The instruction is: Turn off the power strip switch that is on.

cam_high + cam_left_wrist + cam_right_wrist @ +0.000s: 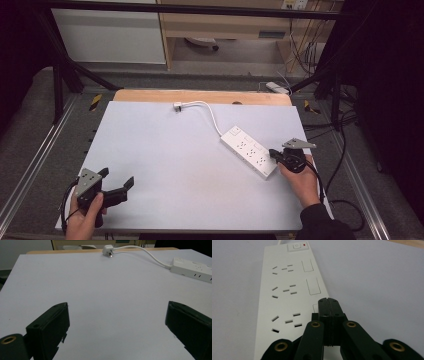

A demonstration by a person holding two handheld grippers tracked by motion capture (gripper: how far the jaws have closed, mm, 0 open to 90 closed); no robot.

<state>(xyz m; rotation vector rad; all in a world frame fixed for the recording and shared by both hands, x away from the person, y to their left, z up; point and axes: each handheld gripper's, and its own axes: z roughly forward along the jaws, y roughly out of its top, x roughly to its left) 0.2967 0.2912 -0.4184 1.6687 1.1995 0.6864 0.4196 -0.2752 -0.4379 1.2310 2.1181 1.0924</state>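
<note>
Over strip (287,290) near end, right gripper (329,301) jaws pressed together, likely to poke or steady; left gripper (119,189) jaws spread, idle.

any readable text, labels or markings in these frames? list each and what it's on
No readable text in these frames.
Power strip: bare white face, no words; its switch carries only a faint round symbol and a red dot.
Label on the far cabinet: too small and blurred to read.

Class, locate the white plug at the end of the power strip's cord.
In the high view, the white plug lies at the far edge of the white mat, left of centre, its cord curving right to the white power strip.
</note>
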